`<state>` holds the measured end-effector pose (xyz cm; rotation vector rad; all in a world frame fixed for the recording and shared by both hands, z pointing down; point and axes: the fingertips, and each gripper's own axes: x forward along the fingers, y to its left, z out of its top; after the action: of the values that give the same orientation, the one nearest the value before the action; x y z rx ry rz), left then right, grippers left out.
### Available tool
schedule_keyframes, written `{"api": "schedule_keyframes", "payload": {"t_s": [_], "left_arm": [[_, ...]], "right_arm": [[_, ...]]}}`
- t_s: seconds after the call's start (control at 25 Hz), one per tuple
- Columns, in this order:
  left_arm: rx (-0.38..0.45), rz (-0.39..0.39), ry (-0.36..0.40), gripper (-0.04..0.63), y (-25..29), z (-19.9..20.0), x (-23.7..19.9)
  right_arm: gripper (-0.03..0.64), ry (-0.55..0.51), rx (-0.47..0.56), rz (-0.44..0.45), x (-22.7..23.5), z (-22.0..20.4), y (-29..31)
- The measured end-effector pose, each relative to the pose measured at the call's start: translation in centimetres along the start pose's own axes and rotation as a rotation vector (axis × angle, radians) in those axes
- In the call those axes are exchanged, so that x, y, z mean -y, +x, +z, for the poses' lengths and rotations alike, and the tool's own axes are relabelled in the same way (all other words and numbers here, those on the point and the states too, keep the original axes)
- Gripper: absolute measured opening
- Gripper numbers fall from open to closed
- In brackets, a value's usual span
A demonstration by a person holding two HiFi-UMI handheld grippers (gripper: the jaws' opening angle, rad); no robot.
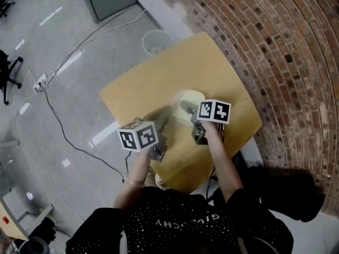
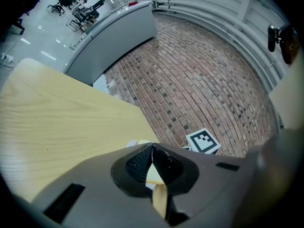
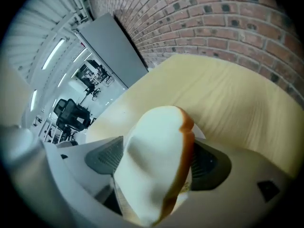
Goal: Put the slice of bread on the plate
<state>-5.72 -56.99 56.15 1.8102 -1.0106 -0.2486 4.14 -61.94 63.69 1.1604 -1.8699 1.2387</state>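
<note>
My right tongs [image 3: 156,161] stand wide around the soft, light, brown-crusted white bread slice [image 3: 152,144], left tongs [image 2: 152,148] closed empty; it dents easily, so I'd pinch its flat faces gently

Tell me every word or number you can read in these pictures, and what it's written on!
"GIVENCHY": white print, seen upside down, on the person's black shirt; some letters are blurry, so this reading is partly a guess.
No words: the left marker cube and right marker cube show only black-and-white square patterns.
No words: the slice of bread, table and brick wall carry no print.
</note>
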Motion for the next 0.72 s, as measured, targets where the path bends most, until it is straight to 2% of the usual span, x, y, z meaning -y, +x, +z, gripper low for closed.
{"api": "schedule_keyframes", "payload": {"t_s": [0.2, 0.28, 0.4, 0.48, 0.52, 0.6, 0.72], "left_arm": [[-0.012, -0.004, 0.011, 0.012, -0.1, -0.6, 0.6], [-0.015, 0.002, 0.021, 0.012, -0.4, -0.9, 0.7], [-0.014, 0.011, 0.027, 0.012, -0.6, -1.2, 1.2], [-0.013, 0.009, 0.031, 0.012, -0.7, -1.5, 1.8], [-0.015, 0.006, 0.039, 0.012, -0.7, -1.7, 2.2], [-0.025, 0.003, 0.058, 0.012, -0.7, -1.9, 3.1], [-0.037, -0.005, 0.075, 0.012, -0.8, -2.6, 4.6]], "right_arm": [[0.536, -0.103, 0.078, -0.022, -0.7, 0.1, -0.3], [0.559, -0.113, 0.12, -0.015, -0.9, 0.4, -1.4], [0.563, -0.083, 0.191, -0.025, 0.0, 1.2, -3.8], [0.561, -0.025, 0.258, -0.028, 1.4, 1.4, -5.9], [0.561, 0.021, 0.293, -0.001, 1.9, 1.3, -6.9], [0.56, 0.13, 0.332, 0.152, 1.3, 0.6, -9.0], [0.558, 0.294, 0.347, 0.498, -1.7, -0.9, -11.7]]}}
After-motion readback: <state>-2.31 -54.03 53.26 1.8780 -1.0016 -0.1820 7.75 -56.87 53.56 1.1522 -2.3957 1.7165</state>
